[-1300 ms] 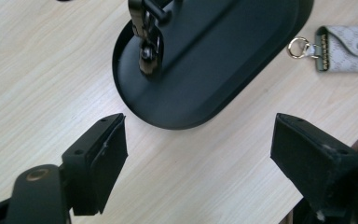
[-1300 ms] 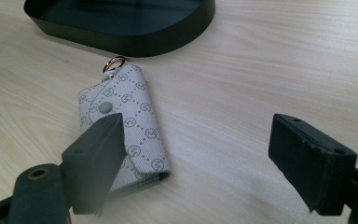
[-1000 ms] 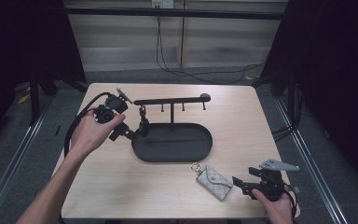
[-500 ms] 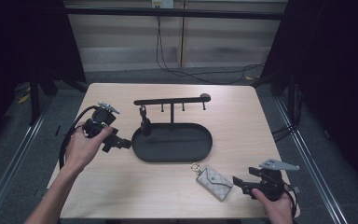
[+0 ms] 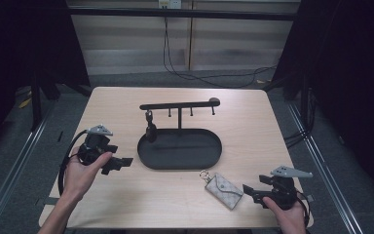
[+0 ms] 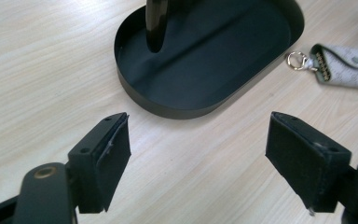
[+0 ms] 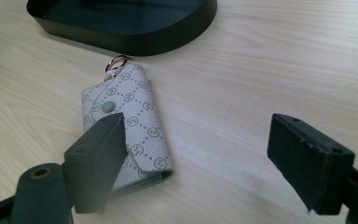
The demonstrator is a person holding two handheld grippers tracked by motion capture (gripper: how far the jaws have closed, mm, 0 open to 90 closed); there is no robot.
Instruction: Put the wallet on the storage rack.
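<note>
Grey key pouch beside right gripper's left jaw

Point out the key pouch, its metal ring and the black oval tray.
key pouch [image 7: 130,135], right gripper view, on the patterned flap below the snap.
metal ring [image 7: 117,62], right gripper view, on the ring's rim.
black oval tray [image 5: 148,163], high view, on its near left wall.

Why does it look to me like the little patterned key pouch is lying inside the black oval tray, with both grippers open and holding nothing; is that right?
Not quite. The key pouch lies on the wooden table, outside the black oval tray and just in front of its rim, as the high view shows. The rest holds: the left gripper and the right gripper are both open and hold nothing.
</note>
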